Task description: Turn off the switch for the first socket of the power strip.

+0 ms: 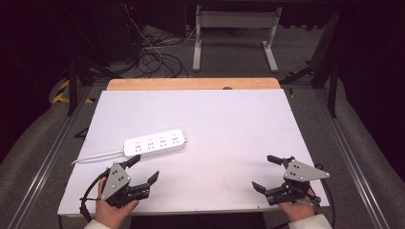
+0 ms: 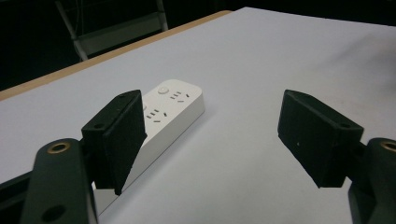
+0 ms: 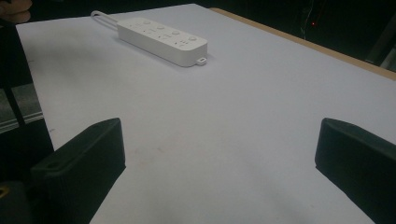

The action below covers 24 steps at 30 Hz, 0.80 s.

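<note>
A white power strip (image 1: 155, 142) lies on the white table (image 1: 229, 124), left of centre, with its cord (image 1: 95, 156) trailing off to the left. My left gripper (image 1: 143, 168) hovers just in front of the strip, open, nothing between its jaws. In the left gripper view the power strip (image 2: 170, 109) lies ahead, partly behind the left jaw of my gripper (image 2: 210, 135). My right gripper (image 1: 266, 172) stands open near the table's front right, well away from the strip. From the right gripper view the power strip (image 3: 161, 39) lies far ahead; the open gripper (image 3: 219, 158) has nothing in its gap.
A wooden strip (image 1: 193, 84) borders the table's far edge. Behind it stand a white frame (image 1: 236, 33) and a tangle of cables (image 1: 153, 57) on the floor. Metal rails (image 1: 52, 148) flank the table on both sides.
</note>
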### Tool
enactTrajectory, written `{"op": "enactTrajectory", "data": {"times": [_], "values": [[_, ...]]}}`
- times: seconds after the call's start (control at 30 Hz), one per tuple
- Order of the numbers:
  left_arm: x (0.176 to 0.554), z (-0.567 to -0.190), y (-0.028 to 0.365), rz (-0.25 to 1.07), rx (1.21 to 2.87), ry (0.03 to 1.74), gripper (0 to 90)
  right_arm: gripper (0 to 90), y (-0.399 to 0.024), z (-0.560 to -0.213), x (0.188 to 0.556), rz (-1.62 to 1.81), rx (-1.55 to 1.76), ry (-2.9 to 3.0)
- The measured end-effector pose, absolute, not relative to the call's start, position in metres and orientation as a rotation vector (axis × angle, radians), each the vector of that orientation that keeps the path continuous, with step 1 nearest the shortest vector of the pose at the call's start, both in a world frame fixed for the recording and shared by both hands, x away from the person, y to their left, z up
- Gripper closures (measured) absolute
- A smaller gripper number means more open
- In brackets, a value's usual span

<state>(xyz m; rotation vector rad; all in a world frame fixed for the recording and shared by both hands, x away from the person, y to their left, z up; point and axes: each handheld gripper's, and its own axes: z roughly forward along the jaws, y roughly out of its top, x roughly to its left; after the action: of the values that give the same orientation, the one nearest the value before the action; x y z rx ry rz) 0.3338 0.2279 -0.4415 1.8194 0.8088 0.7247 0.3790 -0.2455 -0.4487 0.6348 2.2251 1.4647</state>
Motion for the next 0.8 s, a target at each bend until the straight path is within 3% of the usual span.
{"op": "enactTrajectory", "data": {"times": [0.8], "values": [[0.3355,-0.4331,0.2308,0.655,1.862,0.803,28.2,2.4,-0.2472,-0.4484,0.376,1.471,0.638,2.211]]}}
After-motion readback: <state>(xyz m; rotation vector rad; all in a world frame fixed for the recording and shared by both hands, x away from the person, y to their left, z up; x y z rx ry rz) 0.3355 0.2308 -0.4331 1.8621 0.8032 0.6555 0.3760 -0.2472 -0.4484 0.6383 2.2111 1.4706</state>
